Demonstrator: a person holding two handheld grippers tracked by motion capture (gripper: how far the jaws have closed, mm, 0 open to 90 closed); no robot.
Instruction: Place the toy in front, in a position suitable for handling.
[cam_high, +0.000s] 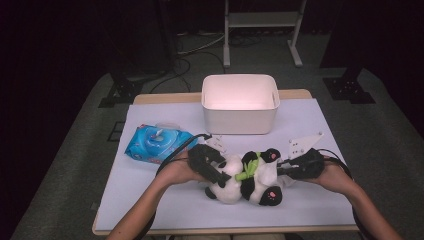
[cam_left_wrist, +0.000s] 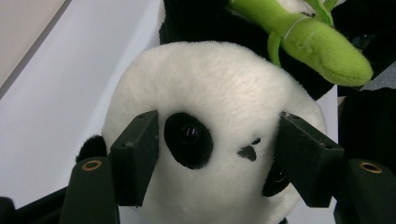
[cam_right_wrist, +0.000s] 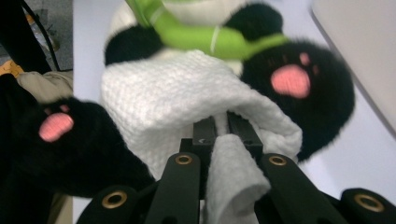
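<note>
A toy panda (cam_high: 247, 177) lies on its back in the middle of the table (cam_high: 150, 200), near the front edge, with its head to the left and its feet to the right. It holds a green stick (cam_high: 247, 170) across its chest. The left gripper (cam_high: 212, 167) has its jaws partway open around the panda's head, one jaw on each side of the face, and they look like they press into the fur to keep the toy from sliding. The right gripper (cam_right_wrist: 223, 133) is pinched tight on a white wipe (cam_right_wrist: 187, 102). The wipe is spread over the panda's belly, between its two black feet with pink pads. So the job looks like cleaning the panda with the wipe. A blue pack of wipes (cam_high: 155, 142) sits to the left, just behind the left hand (cam_high: 177, 172), and a white bin (cam_high: 240, 102) stands at the back of the table, well apart from the toy. The bin looks empty as far as I can see into it. I think the wiping is under way, with the belly being rubbed now. What is left, I guess, is to finish rubbing and then put the wipe or the panda in the bin.
</note>
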